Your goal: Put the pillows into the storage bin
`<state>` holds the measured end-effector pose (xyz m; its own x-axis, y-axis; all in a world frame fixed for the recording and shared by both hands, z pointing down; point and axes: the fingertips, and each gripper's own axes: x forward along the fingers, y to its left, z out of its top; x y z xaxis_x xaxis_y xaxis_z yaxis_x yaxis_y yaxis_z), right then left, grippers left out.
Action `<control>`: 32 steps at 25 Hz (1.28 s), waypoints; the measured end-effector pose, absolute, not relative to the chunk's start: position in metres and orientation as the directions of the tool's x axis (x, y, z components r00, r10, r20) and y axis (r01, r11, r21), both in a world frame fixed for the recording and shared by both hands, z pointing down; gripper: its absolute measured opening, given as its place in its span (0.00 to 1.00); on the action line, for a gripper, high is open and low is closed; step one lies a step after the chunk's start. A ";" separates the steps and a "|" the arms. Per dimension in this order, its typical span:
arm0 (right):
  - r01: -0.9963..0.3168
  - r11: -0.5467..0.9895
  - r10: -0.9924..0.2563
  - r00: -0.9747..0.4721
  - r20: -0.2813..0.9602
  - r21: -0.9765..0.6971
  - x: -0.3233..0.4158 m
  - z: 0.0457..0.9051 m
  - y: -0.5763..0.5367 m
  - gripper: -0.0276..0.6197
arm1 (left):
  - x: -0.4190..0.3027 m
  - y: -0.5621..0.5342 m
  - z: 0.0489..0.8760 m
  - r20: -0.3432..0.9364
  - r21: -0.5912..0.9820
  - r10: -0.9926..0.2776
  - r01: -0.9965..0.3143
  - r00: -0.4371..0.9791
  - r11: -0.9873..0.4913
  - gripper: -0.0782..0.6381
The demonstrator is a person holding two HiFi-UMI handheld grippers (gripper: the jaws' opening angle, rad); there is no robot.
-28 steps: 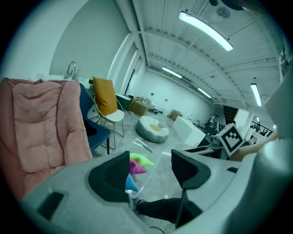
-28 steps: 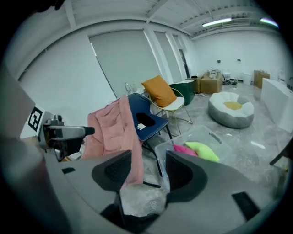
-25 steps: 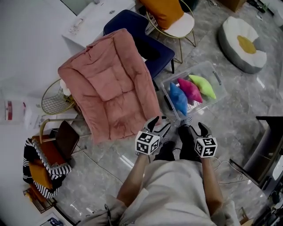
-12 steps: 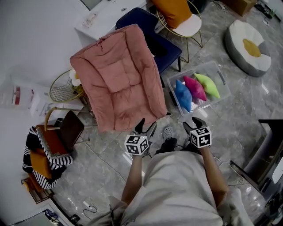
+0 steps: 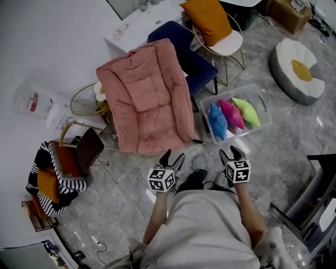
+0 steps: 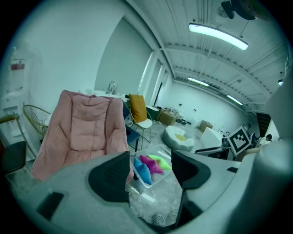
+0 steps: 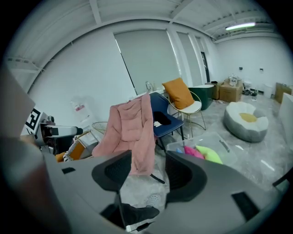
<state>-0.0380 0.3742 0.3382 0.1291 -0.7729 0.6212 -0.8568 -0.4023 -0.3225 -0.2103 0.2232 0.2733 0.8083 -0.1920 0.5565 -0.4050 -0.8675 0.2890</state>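
Observation:
A clear plastic storage bin (image 5: 263, 108) stands on the marble floor ahead of me. A blue pillow (image 5: 217, 120), a pink pillow (image 5: 231, 113) and a green pillow (image 5: 245, 111) lie side by side in it. My left gripper (image 5: 172, 157) and right gripper (image 5: 231, 154) hover near my body, short of the bin, both open and empty. In the left gripper view, the bin (image 6: 158, 179) and the blue pillow (image 6: 143, 171) show between the jaws, well beyond them. The right gripper view has the bin (image 7: 229, 153) with the green pillow (image 7: 208, 154) off to the right.
A pink padded chair (image 5: 147, 100) stands left of the bin, with a navy chair (image 5: 185, 50) and a gold wire chair with an orange cushion (image 5: 212, 16) behind. A round egg-patterned floor cushion (image 5: 302, 71) lies far right. A striped basket chair (image 5: 52, 178) sits left.
Both grippers have drawn back and risen a little, the left one more. The bin with its pillows now lies farther from them. The jaws have kept their width.

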 end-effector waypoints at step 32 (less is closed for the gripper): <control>-0.863 -0.396 -0.814 0.172 0.556 -0.313 -0.034 0.318 0.444 0.16 | -0.258 0.291 0.261 0.534 0.248 -0.349 -0.537 0.770 -0.806 0.23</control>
<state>-0.0340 0.4439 0.3178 0.1716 -0.8136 0.5556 -0.8631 -0.3960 -0.3133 -0.2579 0.2911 0.2606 0.7705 -0.3487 0.5337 -0.5368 -0.8065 0.2480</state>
